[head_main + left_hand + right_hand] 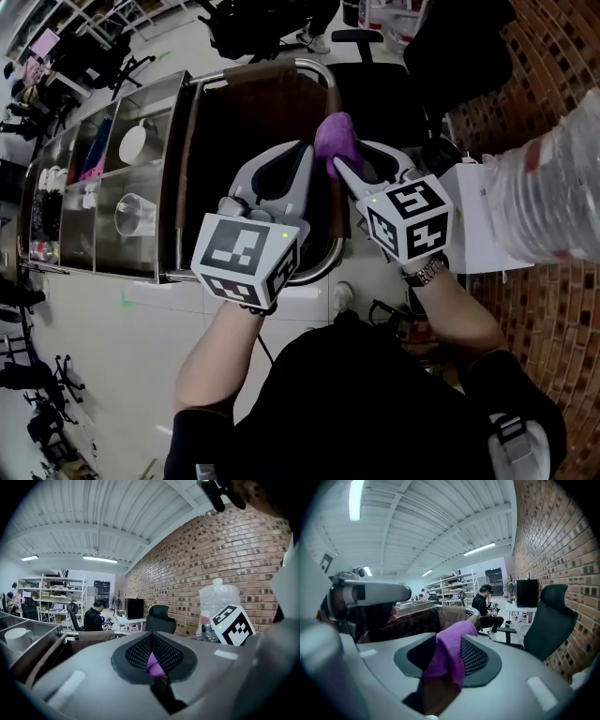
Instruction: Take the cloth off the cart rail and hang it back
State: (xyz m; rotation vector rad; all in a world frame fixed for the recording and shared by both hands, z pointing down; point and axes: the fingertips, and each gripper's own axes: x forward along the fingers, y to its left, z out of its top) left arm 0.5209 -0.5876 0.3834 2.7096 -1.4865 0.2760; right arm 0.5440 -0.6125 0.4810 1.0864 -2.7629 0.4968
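You have the purple cloth up between both tools, over the cart's right-hand edge and short of the curved rail at its far end. No view shows whether it touches any part of the cart yet.

Your left gripper has its jaws nearly together, and its own view shows only a thin strip of the cloth nipped low between the pads. That small bite looks like the anchor: it holds one edge fixed so the fabric can be spread rather than dropped in a lump.

Your right gripper has its jaws spread wide. In its view the cloth is bunched in the gap and slumps over the meshed pad, while the opposite pad shows bare. I judge that the cloth is resting there, not being squeezed. The rail shows just beyond the fabric, so this gripper is lined up toward the place where the cloth should hang.

The hang-back seems to be the step in hand. With only the left pinch really holding, the loose bulk on the right could slide off toward the cart's right edge before it is draped. Carry it over the rail with roughly equal lengths on each side before you let the left end go.
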